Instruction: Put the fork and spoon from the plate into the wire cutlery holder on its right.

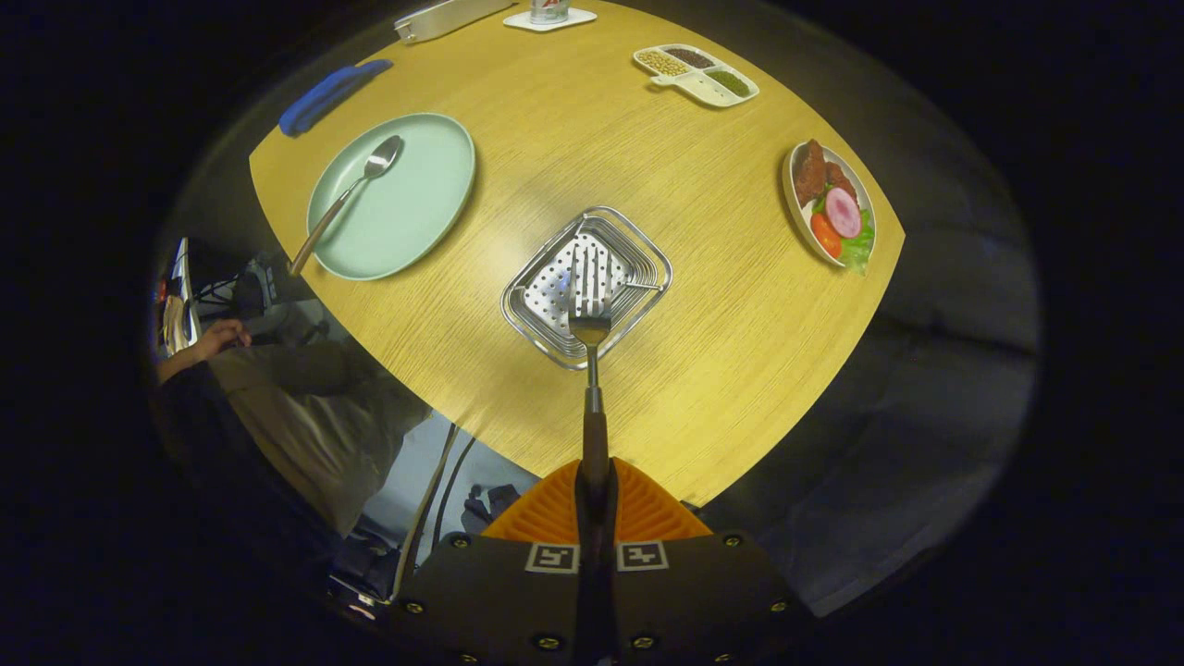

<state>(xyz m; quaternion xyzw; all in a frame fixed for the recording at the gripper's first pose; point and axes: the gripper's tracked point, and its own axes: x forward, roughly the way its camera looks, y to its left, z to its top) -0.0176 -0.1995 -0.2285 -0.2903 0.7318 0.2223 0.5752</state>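
Fork (592,370) in gripper (595,504) (dark handle), seemingly above holder (585,285)

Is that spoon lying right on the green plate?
Touching: in the gripper view the spoon lies across the plate, bowl on it. The tongs grip the fork.

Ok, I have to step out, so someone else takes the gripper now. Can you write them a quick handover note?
Gripper: jaws shut on the fork by its handle, tines hanging over the wire cutlery holder.
Spoon: lying on the green plate, to the left of the holder.
Done: fork lifted off the plate and carried over the holder.
Left: drop the fork in, then fetch the spoon and put it in too.
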